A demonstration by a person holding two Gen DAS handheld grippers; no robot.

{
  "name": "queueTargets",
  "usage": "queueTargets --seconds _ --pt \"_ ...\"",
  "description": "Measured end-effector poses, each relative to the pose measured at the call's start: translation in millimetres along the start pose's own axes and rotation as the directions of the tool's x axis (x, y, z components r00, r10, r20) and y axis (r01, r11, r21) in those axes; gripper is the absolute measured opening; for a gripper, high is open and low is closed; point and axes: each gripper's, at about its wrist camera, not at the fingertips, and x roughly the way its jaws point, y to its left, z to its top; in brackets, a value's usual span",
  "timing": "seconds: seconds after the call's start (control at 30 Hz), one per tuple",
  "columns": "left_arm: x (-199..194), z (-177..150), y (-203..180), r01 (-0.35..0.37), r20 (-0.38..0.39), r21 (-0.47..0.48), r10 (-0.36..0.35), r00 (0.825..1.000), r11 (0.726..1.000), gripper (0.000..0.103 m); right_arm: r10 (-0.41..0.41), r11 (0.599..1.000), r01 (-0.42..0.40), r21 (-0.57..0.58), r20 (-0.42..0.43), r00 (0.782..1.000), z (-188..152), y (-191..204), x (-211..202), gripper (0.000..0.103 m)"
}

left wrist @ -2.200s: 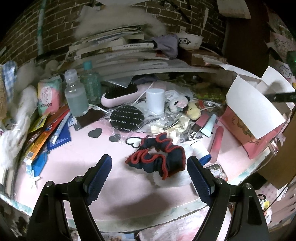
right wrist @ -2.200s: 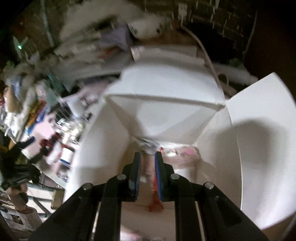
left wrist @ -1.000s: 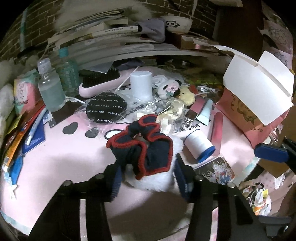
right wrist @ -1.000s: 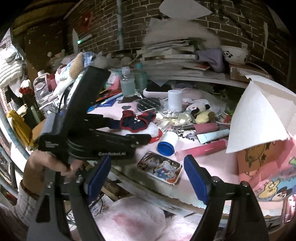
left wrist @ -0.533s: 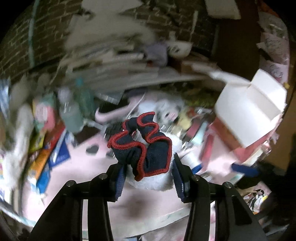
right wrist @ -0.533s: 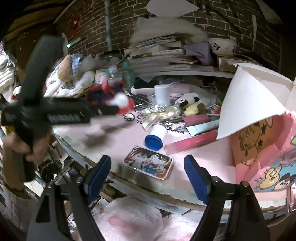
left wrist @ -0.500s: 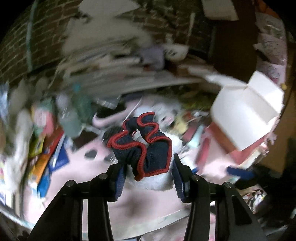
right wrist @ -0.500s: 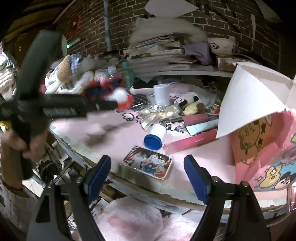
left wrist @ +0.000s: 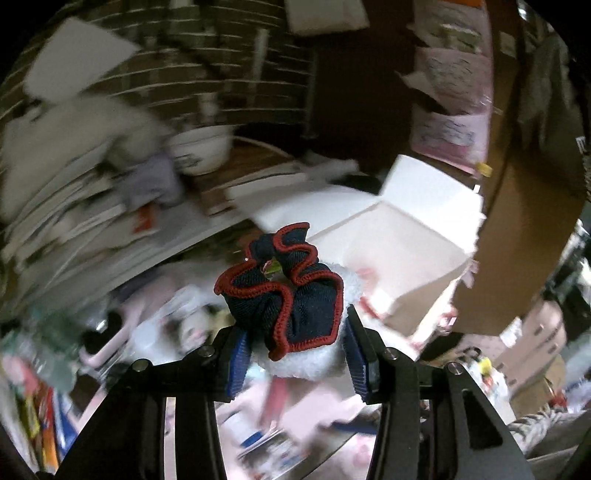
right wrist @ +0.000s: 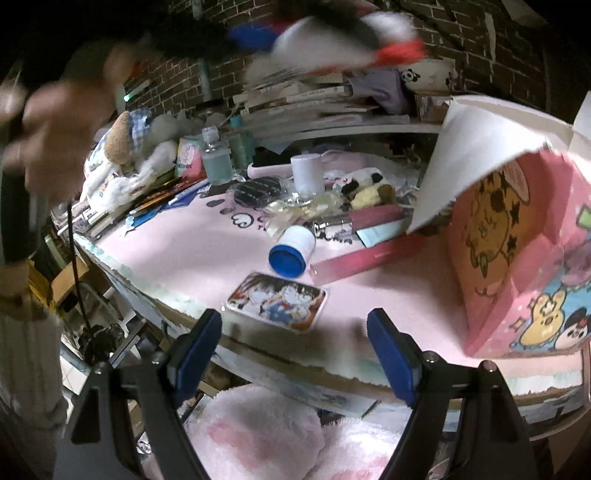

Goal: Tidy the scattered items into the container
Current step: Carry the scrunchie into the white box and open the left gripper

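Observation:
My left gripper (left wrist: 297, 354) is shut on a navy scrunchie (left wrist: 291, 291) with red edging and white fleece, held in the air in front of the open white box (left wrist: 399, 236). In the right wrist view the same scrunchie (right wrist: 343, 33) passes blurred across the top, carried by a hand (right wrist: 59, 122). My right gripper (right wrist: 295, 350) stands open at the table's near edge, nothing between its fingers, just in front of a cartoon-printed tin (right wrist: 277, 301). The pink cartoon box (right wrist: 517, 258) with its white flap stands at the right.
On the pink table (right wrist: 184, 254) lie a white tube with a blue cap (right wrist: 291, 249), a long pink case (right wrist: 369, 254), a ribbon bow (right wrist: 295, 216), plush toys (right wrist: 369, 188), a white cup (right wrist: 306, 171), bottles (right wrist: 216, 158) and a black round case (right wrist: 258, 190). Stacked books (right wrist: 314, 103) line the back.
The left gripper closed on the scrunchie, lifted it off the table and swung it up and right toward the box. The right gripper stayed near the table edge, open.

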Motion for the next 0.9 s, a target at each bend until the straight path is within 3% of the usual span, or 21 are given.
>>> queueTargets --seconds 0.17,0.4,0.5,0.6,0.73,0.9 --pt "30.6 24.4 -32.7 0.09 -0.085 0.065 -0.084 0.993 0.994 0.04 0.005 1.0 -0.004 0.019 -0.011 1.0 -6.1 -3.9 0.7 0.079" --pt "80.3 34.2 -55.6 0.096 -0.244 0.087 -0.072 0.967 0.992 0.041 0.007 0.999 -0.007 0.037 -0.013 1.0 -9.1 -7.8 -1.2 0.079" --pt "94.1 31.4 -56.2 0.061 -0.287 0.09 -0.033 0.957 0.994 0.042 0.008 0.999 -0.007 0.041 -0.017 1.0 -10.0 -8.4 -1.4 0.079" --pt "94.3 26.5 -59.1 0.027 -0.274 0.121 0.007 0.962 0.992 0.048 0.005 0.999 -0.005 0.04 -0.02 1.0 -11.2 -9.2 -2.2 0.079" --pt "85.6 22.6 -65.2 0.028 -0.234 0.163 0.011 0.972 0.986 0.074 -0.001 0.999 0.002 0.046 -0.018 1.0 -11.6 -12.1 -2.5 0.079" --pt "73.7 23.8 -64.0 0.028 -0.204 0.164 0.006 0.979 0.986 0.077 -0.007 0.999 0.008 0.049 -0.01 1.0 -11.0 -12.5 -1.3 0.079"
